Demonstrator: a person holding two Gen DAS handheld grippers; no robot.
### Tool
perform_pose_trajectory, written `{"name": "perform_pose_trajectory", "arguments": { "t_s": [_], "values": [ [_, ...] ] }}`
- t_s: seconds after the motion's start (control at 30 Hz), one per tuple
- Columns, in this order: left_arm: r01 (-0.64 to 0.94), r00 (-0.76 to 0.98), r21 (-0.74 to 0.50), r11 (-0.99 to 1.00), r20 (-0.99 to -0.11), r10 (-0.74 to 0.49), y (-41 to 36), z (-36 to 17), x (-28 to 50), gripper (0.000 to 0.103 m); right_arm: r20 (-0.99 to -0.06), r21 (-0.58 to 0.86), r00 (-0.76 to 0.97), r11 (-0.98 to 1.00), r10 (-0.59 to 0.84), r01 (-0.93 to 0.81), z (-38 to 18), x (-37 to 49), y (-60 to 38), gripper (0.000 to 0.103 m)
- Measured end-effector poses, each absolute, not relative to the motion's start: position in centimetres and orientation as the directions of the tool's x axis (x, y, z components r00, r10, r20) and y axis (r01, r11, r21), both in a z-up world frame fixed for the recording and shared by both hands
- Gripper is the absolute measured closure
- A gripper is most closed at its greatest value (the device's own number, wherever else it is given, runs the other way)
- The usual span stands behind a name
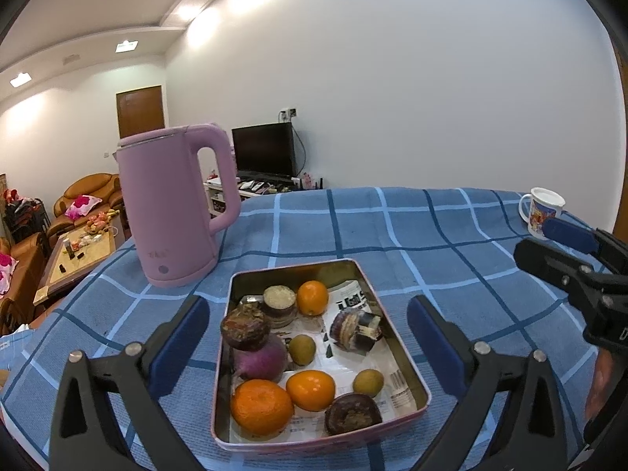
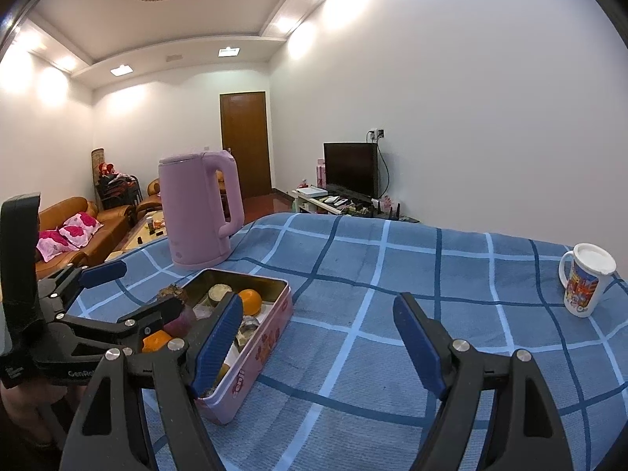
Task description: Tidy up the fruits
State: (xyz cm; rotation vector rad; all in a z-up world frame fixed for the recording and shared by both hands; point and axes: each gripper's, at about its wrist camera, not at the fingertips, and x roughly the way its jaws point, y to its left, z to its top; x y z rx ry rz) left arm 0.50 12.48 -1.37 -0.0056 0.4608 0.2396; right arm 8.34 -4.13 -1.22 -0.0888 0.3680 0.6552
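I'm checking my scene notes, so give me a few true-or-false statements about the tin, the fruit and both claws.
1. The rectangular pink metal tin holds three oranges. True.
2. The pink plastic kettle lies on its side. False: it stands upright.
3. The left claw is open and holds nothing. True.
4. The right claw grips the white printed mug. False: it is open and empty, and the mug stands apart.
5. The blue checked tablecloth is plain red. False.

White letters reading "GenRo", cut off, stand on the black gripper body [image 2: 51,369] at the frame's lower left.
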Motion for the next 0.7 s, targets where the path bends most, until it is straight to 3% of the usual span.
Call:
{"name": "perform_pose_trajectory", "arguments": {
  "t_s": [0.7],
  "values": [
    [-0.197,0.882,0.018,0.980,-0.434,0.185,11.0,0.1,0.6,0.000,-0.339,0.014,0.756,0.806,0.560,-0.591,-0.7,7.5,-5.6,0.023]
  ]
}}
